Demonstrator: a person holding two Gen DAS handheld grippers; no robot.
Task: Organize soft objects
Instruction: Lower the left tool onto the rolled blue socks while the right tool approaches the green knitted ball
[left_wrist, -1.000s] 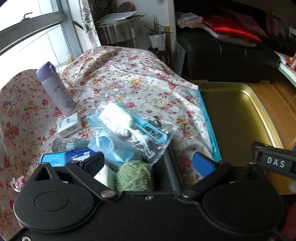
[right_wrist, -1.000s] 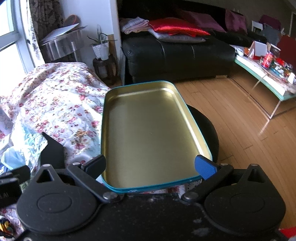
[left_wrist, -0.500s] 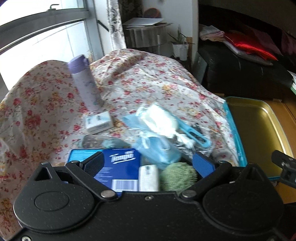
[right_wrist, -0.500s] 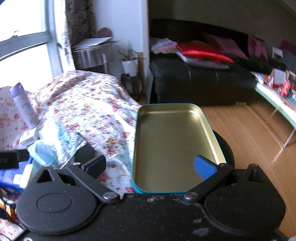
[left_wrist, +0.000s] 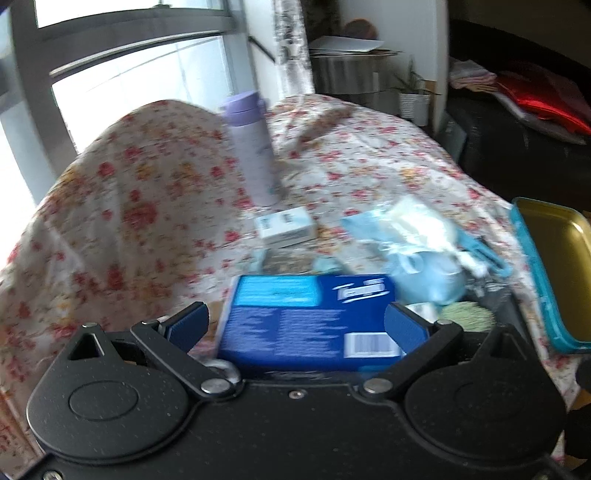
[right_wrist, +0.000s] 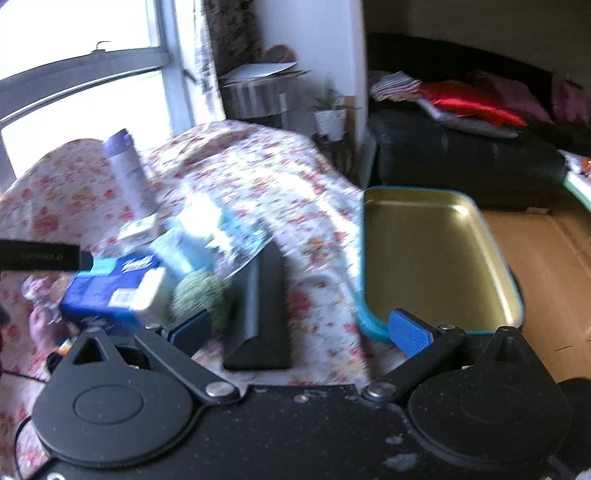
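Observation:
A blue tissue pack (left_wrist: 306, 317) lies on the floral cloth (left_wrist: 147, 192), right between the wide-open fingers of my left gripper (left_wrist: 297, 323); it also shows in the right wrist view (right_wrist: 110, 288). A green fuzzy ball (left_wrist: 467, 315) (right_wrist: 199, 295) sits to its right. A clear bag of light blue soft items (left_wrist: 417, 243) (right_wrist: 207, 236) lies behind them. An empty gold tin tray with a teal rim (right_wrist: 436, 254) (left_wrist: 554, 266) stands at the right. My right gripper (right_wrist: 299, 328) is open and empty, above the cloth beside a black wedge block (right_wrist: 262, 306).
A purple bottle (left_wrist: 251, 147) and a small white box (left_wrist: 284, 227) stand behind the pack. A black sofa (right_wrist: 461, 162) with red cushions, a potted plant (right_wrist: 332, 118) and wooden floor (right_wrist: 546, 266) lie to the right. The window is at the far left.
Both grippers have swung left. The tissue pack now sits centred between my left fingers; the tin tray has slid to the right in both views. Both grippers stay open.

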